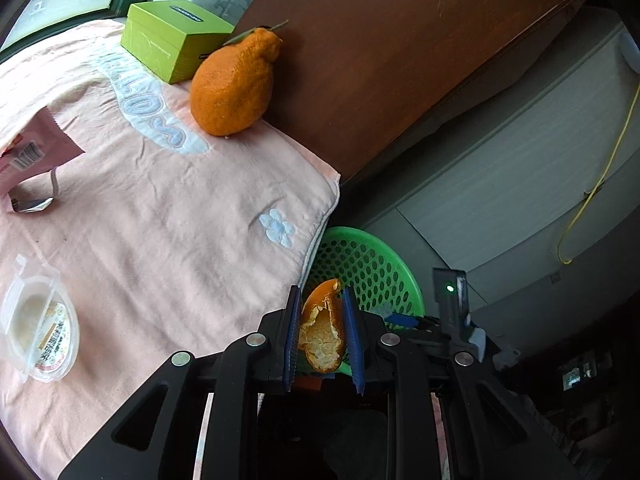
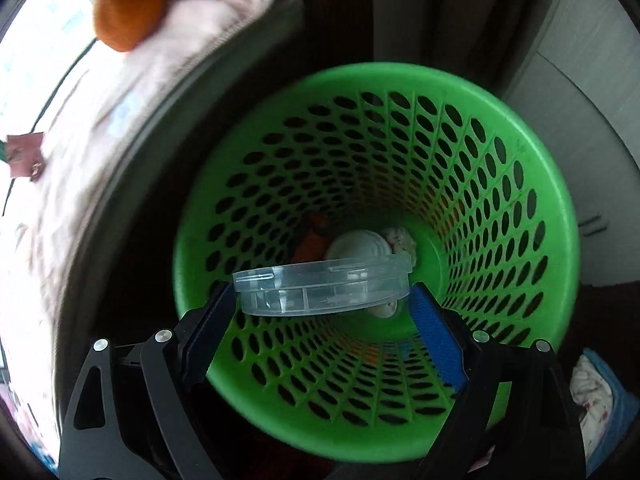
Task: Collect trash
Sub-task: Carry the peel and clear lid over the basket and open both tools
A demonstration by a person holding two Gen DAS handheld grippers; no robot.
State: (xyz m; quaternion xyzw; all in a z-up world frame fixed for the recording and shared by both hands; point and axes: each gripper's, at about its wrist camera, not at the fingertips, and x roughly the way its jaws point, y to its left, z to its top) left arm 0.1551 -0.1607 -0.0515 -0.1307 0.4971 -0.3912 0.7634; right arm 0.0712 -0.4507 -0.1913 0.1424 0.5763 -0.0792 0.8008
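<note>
My left gripper (image 1: 320, 300) is shut on a piece of orange peel (image 1: 323, 334), held at the table's edge just above the green perforated waste basket (image 1: 372, 264). In the right wrist view my right gripper (image 2: 324, 292) is shut on a clear round plastic lid (image 2: 320, 288), pinched by its rim between the blue pads and held flat over the mouth of the green basket (image 2: 552, 208). Crumpled white scraps (image 2: 400, 240) and something orange (image 2: 312, 238) lie at the basket's bottom.
A pink towel (image 1: 168, 200) covers the table. On it lie a whole orange fruit (image 1: 232, 88), a green box (image 1: 172, 36), an opened plastic cup (image 1: 38, 324), a pink torn wrapper (image 1: 32, 152) and a foil scrap (image 1: 32, 204). A brown panel (image 1: 400, 60) stands behind.
</note>
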